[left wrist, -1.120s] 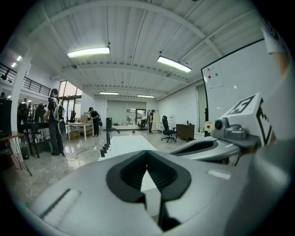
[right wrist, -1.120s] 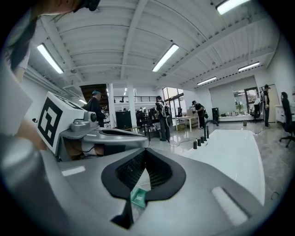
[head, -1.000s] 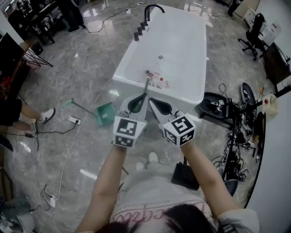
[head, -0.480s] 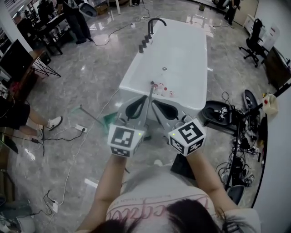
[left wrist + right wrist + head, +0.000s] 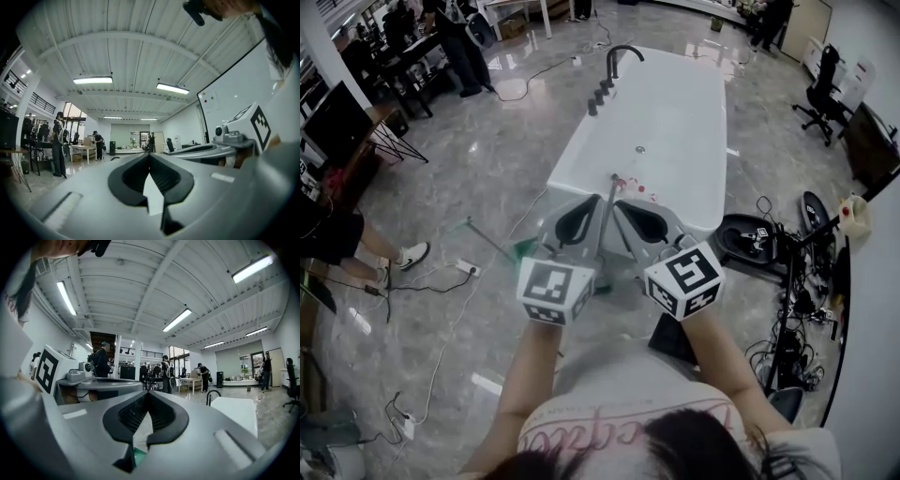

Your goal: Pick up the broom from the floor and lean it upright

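Left gripper (image 5: pixel 586 202), right gripper (image 5: pixel 623 204): fingers pressed together, empty. Broom handle (image 5: pixel 607 220) runs between two grippers, outside fingers.

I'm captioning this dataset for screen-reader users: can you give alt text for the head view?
Seen from above, a person holds the left gripper and right gripper side by side, jaws closed, a thin grey pole showing between them. Ahead stands a white bathtub on a grey floor.
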